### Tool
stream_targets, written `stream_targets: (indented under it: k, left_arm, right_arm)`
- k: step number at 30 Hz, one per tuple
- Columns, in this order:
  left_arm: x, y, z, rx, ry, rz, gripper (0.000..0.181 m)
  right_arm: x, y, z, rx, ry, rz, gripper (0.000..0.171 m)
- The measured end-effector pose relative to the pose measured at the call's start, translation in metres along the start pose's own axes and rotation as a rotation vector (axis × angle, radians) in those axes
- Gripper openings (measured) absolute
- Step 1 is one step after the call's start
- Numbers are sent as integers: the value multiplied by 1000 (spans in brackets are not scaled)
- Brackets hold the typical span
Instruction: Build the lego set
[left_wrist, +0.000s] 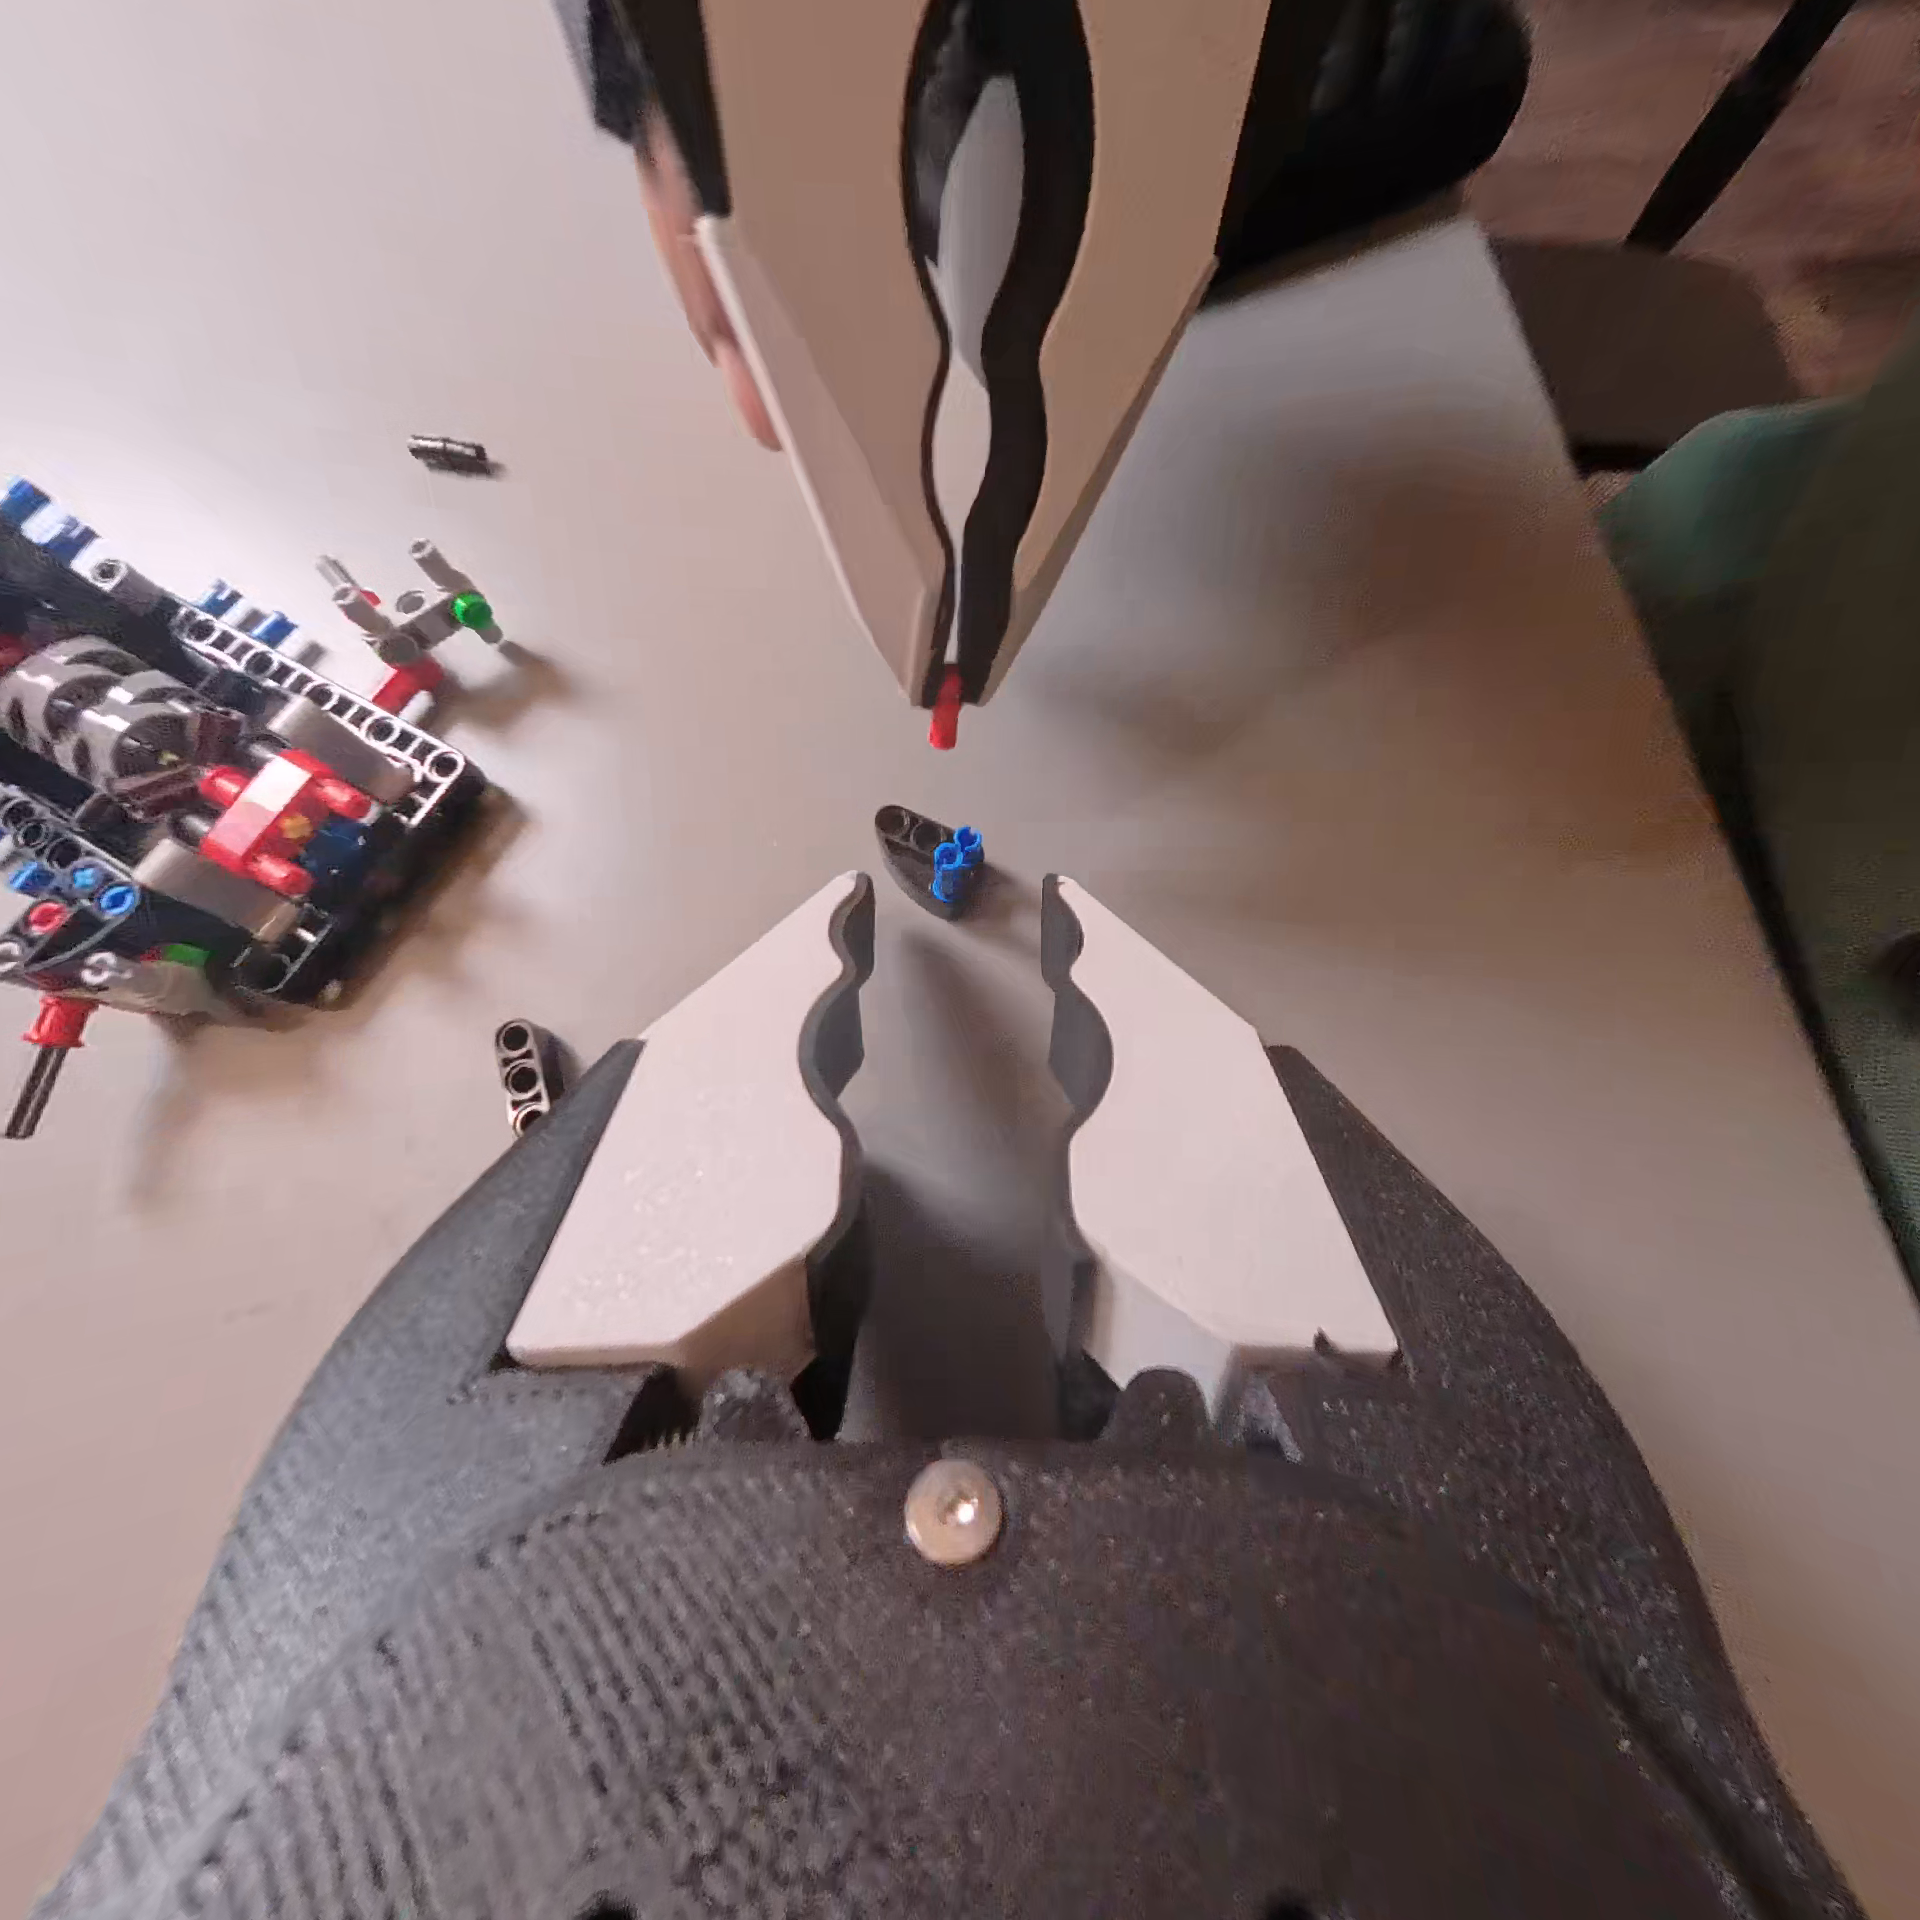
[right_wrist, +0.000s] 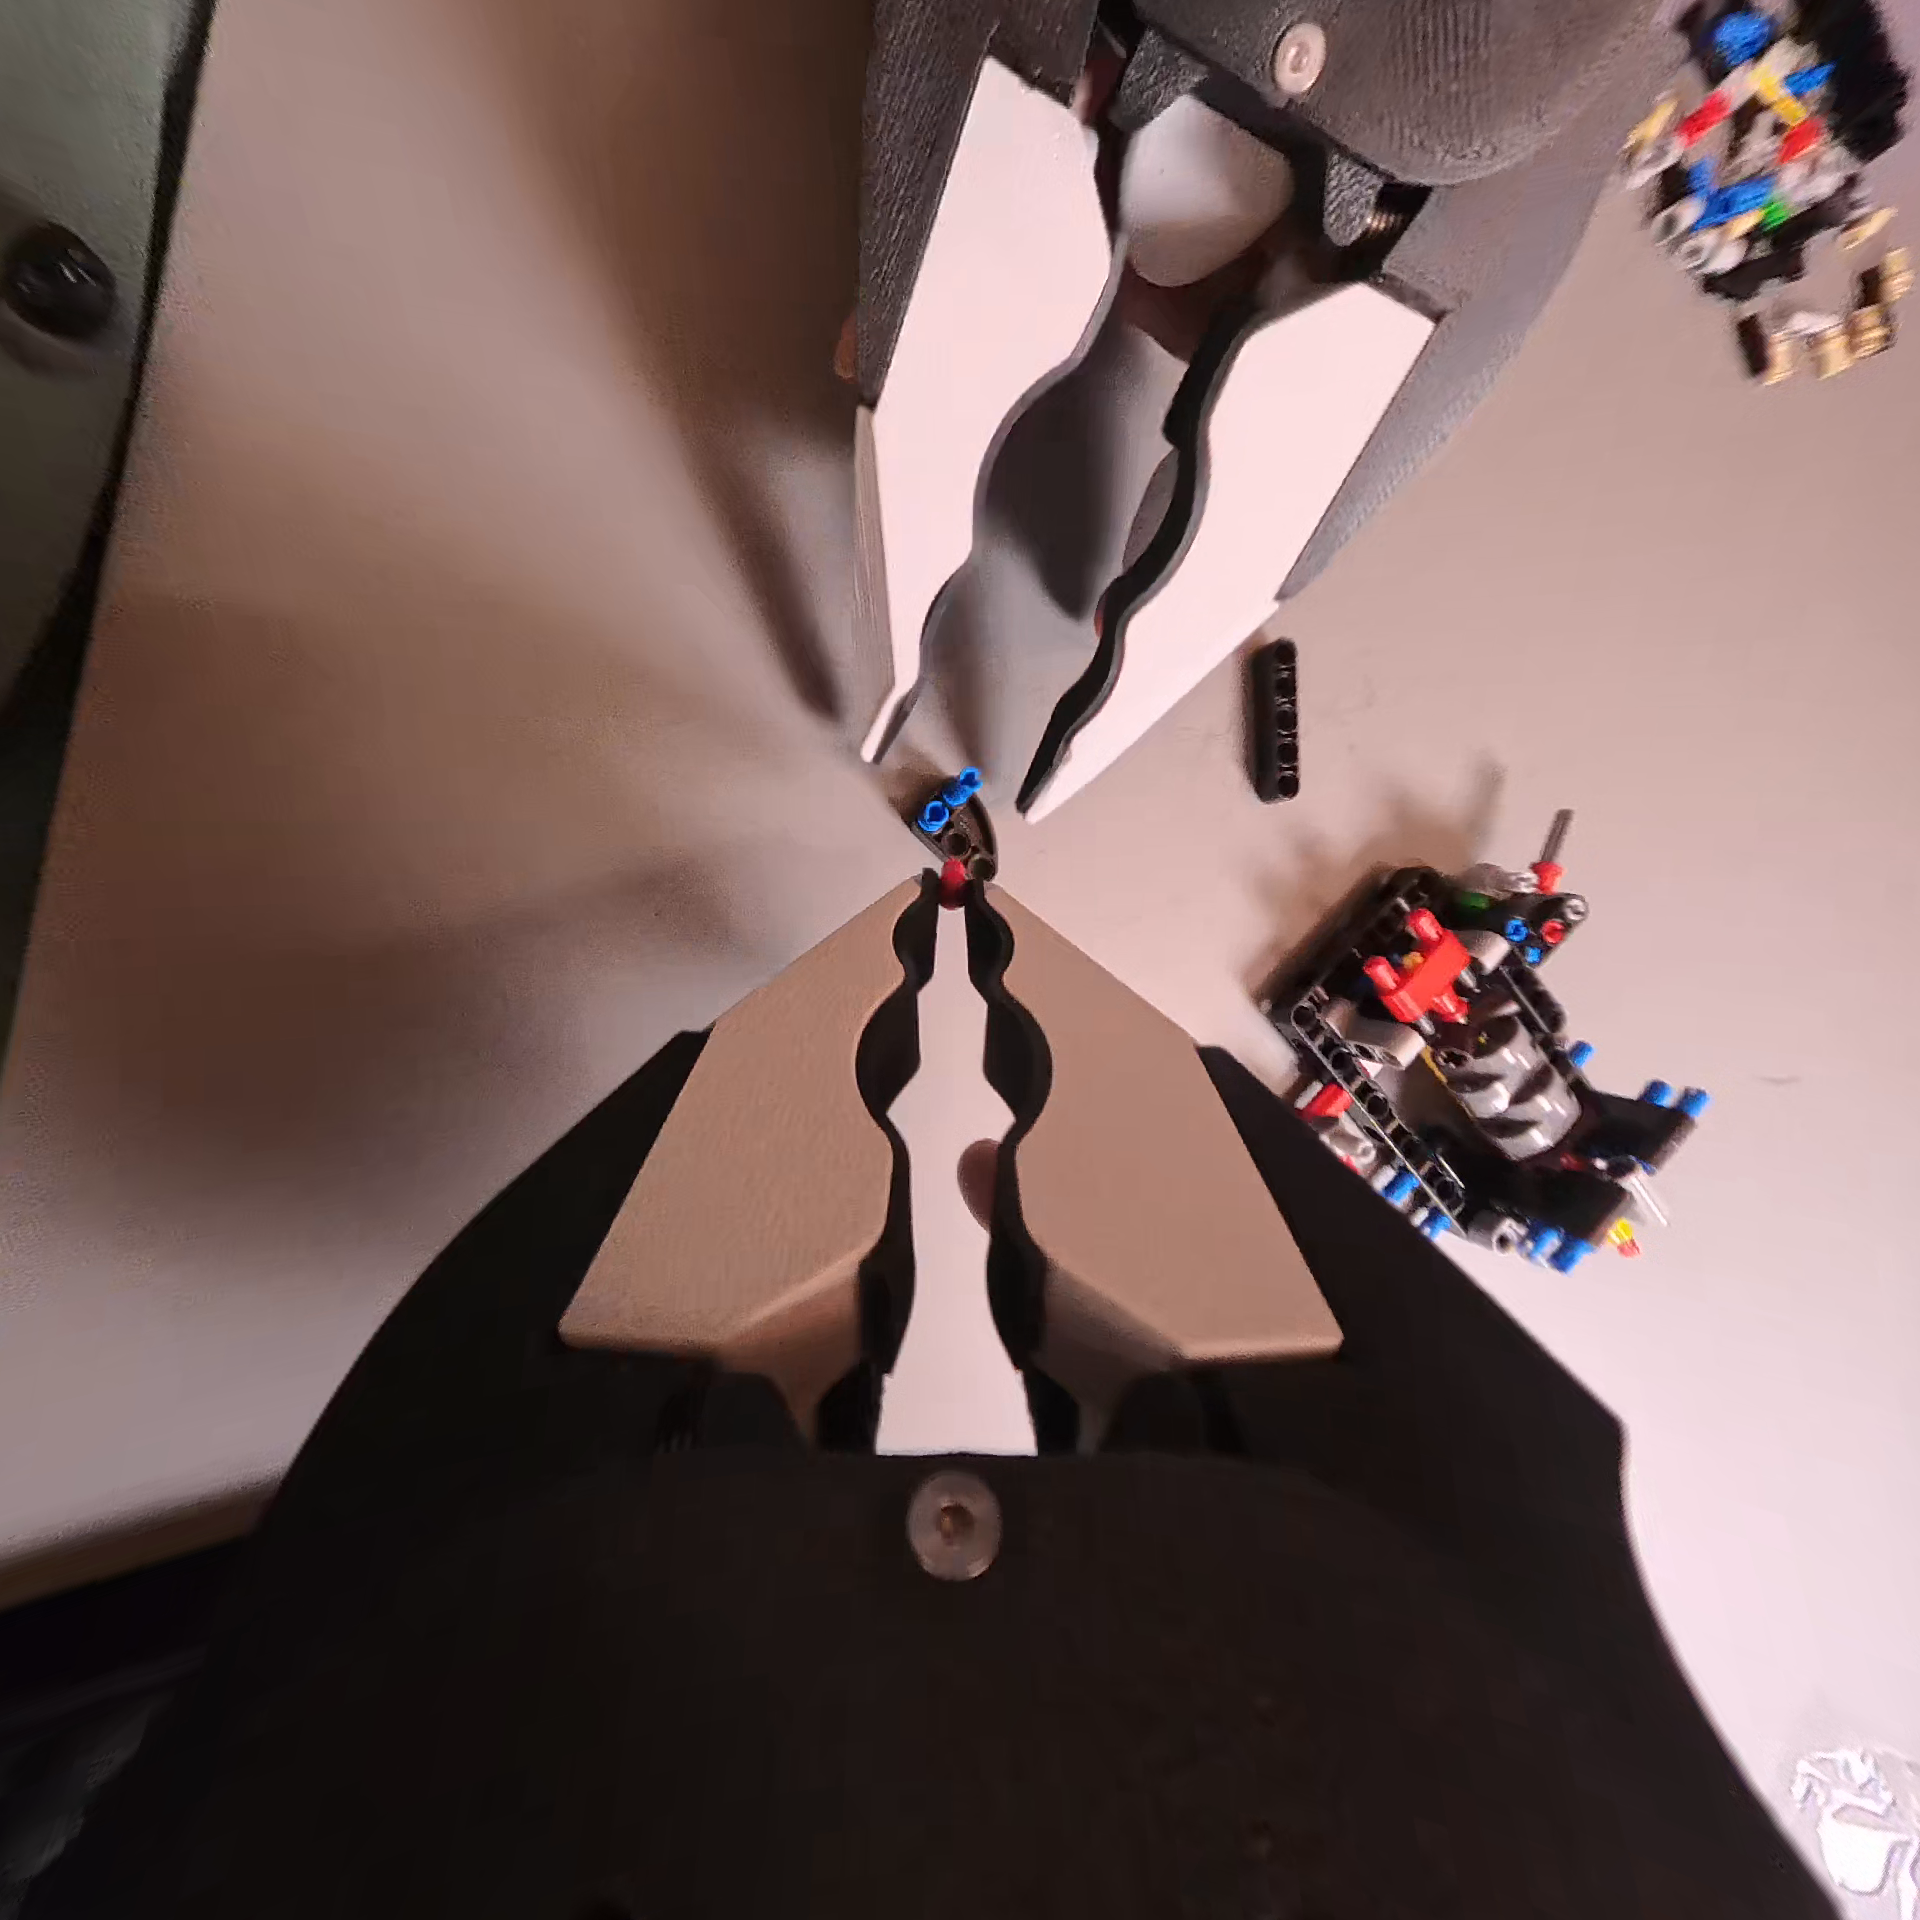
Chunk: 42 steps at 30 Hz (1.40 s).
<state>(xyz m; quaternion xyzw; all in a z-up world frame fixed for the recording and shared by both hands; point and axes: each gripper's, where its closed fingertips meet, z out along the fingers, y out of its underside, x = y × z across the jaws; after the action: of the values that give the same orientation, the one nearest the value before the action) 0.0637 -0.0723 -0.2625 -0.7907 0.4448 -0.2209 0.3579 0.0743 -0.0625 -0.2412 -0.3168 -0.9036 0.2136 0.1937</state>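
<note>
A small black beam (left_wrist: 914, 854) with two blue pins (left_wrist: 956, 858) lies on the table. My left gripper (left_wrist: 956, 883) is open, its fingertips just short of the beam on either side. My right gripper (right_wrist: 954, 881) is shut on a red pin (right_wrist: 953, 879) and holds its tip close to the beam's free holes (right_wrist: 961, 831). In the left wrist view the right gripper (left_wrist: 948, 694) comes in from above with the red pin (left_wrist: 944, 715) sticking out. The half-built model (left_wrist: 229, 800) sits at the left; it also shows in the right wrist view (right_wrist: 1455, 1049).
Loose parts lie near the model: a black pin (left_wrist: 449, 453), a grey connector cluster with a green pin (left_wrist: 426, 613), a short black beam (left_wrist: 525, 1070). A long black beam (right_wrist: 1276, 721) and a pile of parts (right_wrist: 1766, 177) show at right. A green sleeve (left_wrist: 1787, 665) is by the table edge. Both grippers' tips are close together, under 4 cm apart.
</note>
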Motion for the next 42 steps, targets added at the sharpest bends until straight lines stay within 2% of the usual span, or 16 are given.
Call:
stream_targets:
  k: [7, 30, 42]
  left_arm:
    - [-4, 1, 10, -19, -10, 60, 16]
    - [1, 0, 12, 5, 89, 132, 14]
    - [1, 0, 12, 4, 105, 129, 14]
  right_arm:
    - [1, 6, 19, -103, -53, -79, 2]
    - [-4, 6, 22, -332, -226, -227, 2]
    - [-5, 5, 24, -378, -270, -267, 2]
